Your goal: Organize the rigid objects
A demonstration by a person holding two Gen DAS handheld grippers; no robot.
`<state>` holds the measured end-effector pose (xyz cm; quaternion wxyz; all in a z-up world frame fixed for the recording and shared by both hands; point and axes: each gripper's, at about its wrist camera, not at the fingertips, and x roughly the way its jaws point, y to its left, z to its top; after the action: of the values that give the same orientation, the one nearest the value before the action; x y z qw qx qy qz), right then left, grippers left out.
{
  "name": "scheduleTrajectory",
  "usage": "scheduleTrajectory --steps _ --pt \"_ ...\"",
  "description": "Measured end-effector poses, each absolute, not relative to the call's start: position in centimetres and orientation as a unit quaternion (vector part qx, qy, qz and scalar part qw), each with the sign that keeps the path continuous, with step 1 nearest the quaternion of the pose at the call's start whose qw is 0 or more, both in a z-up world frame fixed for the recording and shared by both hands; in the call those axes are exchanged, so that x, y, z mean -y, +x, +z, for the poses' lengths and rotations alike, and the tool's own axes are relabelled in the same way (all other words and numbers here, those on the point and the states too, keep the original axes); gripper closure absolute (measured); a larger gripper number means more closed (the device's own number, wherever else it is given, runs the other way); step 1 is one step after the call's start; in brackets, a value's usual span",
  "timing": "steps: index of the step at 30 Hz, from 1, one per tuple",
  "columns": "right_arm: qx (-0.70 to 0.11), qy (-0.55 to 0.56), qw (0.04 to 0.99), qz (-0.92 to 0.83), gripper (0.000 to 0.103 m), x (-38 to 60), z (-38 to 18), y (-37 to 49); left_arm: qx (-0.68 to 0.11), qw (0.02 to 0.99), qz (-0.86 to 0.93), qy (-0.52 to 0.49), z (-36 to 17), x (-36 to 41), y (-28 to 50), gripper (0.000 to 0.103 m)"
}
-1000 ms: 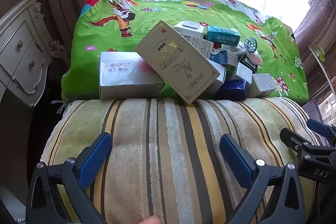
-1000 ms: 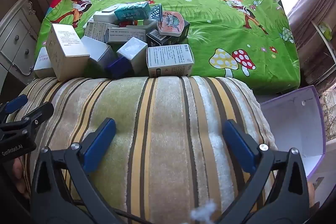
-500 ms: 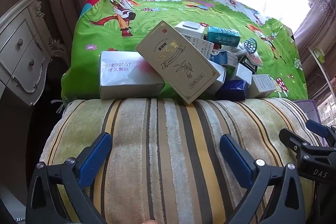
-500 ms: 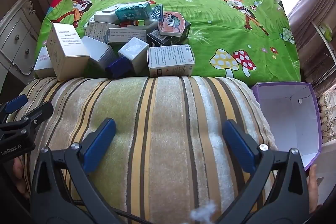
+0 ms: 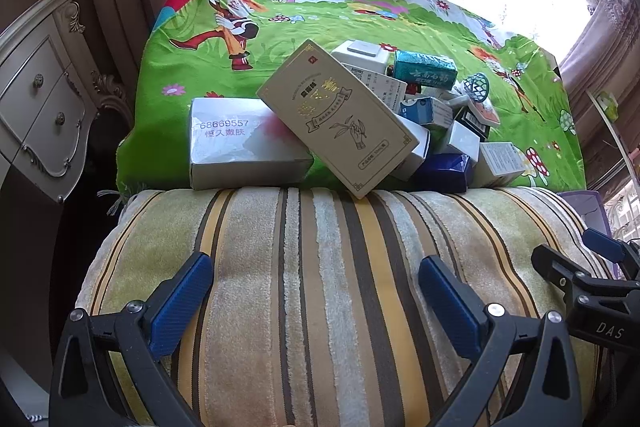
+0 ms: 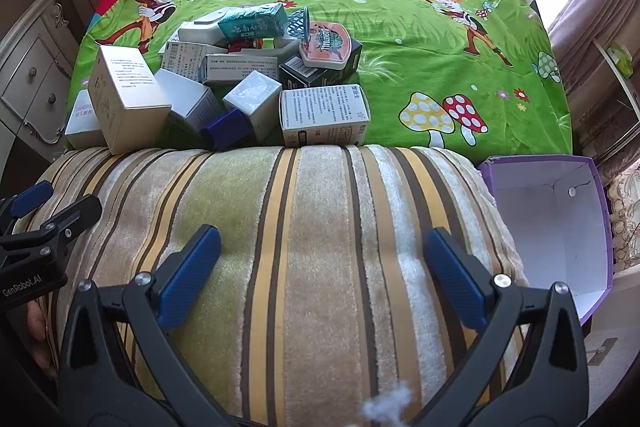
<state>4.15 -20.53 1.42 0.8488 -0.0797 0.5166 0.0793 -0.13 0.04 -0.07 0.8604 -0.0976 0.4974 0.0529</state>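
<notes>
Both grippers, L [image 5: 316, 303] & R [image 6: 324, 275], spread wide, empty; box pile [image 6: 240, 83] well ahead.

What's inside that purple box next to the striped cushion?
The purple box shows bare white inner walls and floor with nothing in it, apart from a small round hole in one wall. Its near bottom corner is hidden behind the right gripper, so that part cannot be checked.

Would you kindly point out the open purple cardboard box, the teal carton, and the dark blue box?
Open purple cardboard box [image 6: 552, 227]: right wrist view, white inner wall.
Teal carton [image 6: 256, 23]: right wrist view, printed side.
Dark blue box [image 5: 442, 171]: left wrist view, front face.
</notes>
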Motion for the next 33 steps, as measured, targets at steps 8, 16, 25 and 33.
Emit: scheduleTrajectory --steps 8,16,25,33 --pt "-0.507 -0.079 0.855 0.078 0.0 20.6 1.4 3.9 -0.498 0.86 0.051 -0.101 0.0 -0.1 -0.1 0.0" --pt "-0.5 -0.073 0.859 0.078 0.0 20.7 1.3 3.9 -0.49 0.863 0.041 -0.117 0.2 -0.4 -0.4 0.0" --pt "-0.518 -0.074 0.847 0.095 0.0 20.9 1.4 4.4 -0.479 0.867 0.037 -0.13 0.4 -0.6 -0.5 0.0" --pt "-0.542 -0.074 0.827 0.127 0.0 21.4 1.4 5.1 -0.477 0.87 0.036 -0.122 0.6 -0.4 -0.7 0.0"
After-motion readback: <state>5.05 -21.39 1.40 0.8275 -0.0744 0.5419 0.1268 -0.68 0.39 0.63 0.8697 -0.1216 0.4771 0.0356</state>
